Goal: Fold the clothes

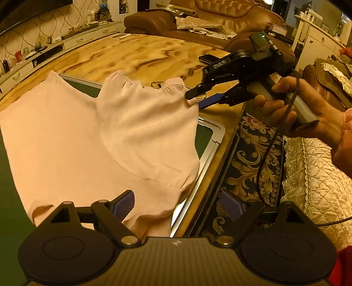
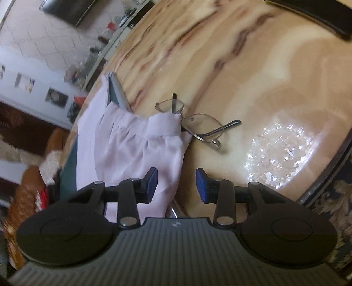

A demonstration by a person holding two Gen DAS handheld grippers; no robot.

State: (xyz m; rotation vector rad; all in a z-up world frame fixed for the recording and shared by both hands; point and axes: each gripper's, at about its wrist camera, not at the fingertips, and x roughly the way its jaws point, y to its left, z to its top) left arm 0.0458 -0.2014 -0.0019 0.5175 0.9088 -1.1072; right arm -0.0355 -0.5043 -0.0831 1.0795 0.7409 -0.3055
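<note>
A pale pink garment (image 1: 92, 140) lies on a green mat (image 1: 203, 134) on the wooden table, with its right sleeve (image 1: 145, 123) folded over the body. In the right wrist view the sleeve (image 2: 143, 149) ends in a cuff near the glasses. My left gripper (image 1: 178, 204) is open, its left pad over the garment's lower hem. My right gripper (image 2: 176, 184) is open, with the sleeve's edge between its pads; in the left wrist view it (image 1: 195, 99) sits at the sleeve's cuff.
A pair of glasses (image 2: 198, 125) lies on the table beside the cuff. A dark phone (image 1: 209, 58) lies farther back. Brown leather sofas (image 1: 220, 19) stand behind. A patterned rug (image 1: 248, 158) and a quilted cover (image 1: 312, 176) lie to the right.
</note>
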